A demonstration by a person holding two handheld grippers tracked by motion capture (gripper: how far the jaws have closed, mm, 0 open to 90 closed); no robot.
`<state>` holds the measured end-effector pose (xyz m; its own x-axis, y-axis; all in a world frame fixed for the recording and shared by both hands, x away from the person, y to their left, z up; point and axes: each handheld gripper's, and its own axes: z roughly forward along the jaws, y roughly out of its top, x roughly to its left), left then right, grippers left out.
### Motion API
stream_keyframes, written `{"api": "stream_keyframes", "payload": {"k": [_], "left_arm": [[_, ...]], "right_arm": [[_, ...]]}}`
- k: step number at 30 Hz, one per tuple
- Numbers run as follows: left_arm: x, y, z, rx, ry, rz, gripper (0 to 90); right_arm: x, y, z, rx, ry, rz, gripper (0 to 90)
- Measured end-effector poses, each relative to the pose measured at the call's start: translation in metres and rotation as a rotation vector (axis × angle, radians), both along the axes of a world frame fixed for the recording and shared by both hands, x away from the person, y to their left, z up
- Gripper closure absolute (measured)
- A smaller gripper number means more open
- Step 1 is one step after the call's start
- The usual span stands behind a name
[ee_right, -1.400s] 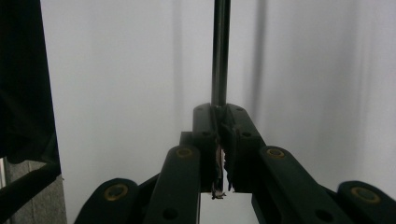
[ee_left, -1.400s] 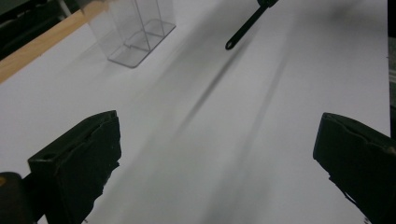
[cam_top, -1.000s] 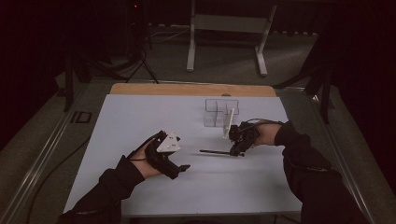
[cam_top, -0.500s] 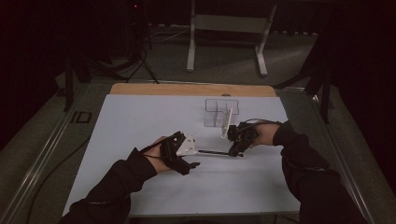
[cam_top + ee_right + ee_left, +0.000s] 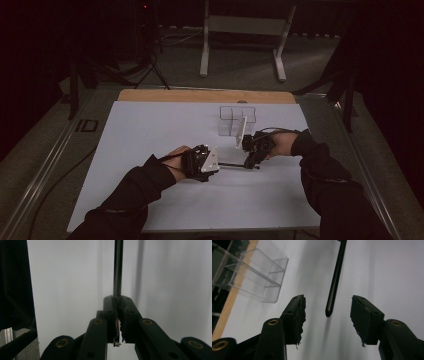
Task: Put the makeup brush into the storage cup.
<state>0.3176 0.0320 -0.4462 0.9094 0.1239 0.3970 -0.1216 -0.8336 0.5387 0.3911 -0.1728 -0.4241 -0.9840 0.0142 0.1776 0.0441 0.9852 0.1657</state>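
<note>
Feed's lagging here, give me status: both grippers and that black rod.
Right gripper shut on black rod. Left gripper open, jaws either side of rod's free tip. Clear box behind, nothing in between.

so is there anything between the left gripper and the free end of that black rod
Nothing visible. The left gripper is open with the black rod pointing into the gap between its jaws, only bare table around it. The right gripper holds the rod's other end.

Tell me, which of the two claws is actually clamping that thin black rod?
The right claw, shut on the rod. The left claw gapes open around its free tip.
</note>
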Motion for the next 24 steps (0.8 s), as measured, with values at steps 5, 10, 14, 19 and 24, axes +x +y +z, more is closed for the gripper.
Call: {"api": "stream_keyframes", "payload": {"k": [5, 10, 14, 19, 24], "left_arm": [[0.002, -0.005, -0.005, 0.040, 0.012, -0.015, 60.8], [0.003, -0.010, -0.008, 0.065, -0.002, -0.027, 72.4], [0.003, -0.013, -0.009, 0.098, -0.020, -0.047, 79.6], [0.000, -0.016, -0.013, 0.137, -0.037, -0.081, 85.0], [0.001, -0.015, -0.012, 0.134, -0.067, -0.135, 85.3]], "right_arm": [[0.000, 0.002, 0.000, 0.002, -0.003, 0.012, 83.5], [0.000, 0.003, -0.001, -0.004, 0.000, 0.011, 83.6], [-0.001, 0.004, -0.001, -0.008, 0.003, 0.012, 83.5], [-0.001, 0.005, -0.003, -0.011, -0.001, 0.028, 83.4], [-0.001, 0.004, -0.005, -0.020, 0.000, 0.038, 76.8]]}}
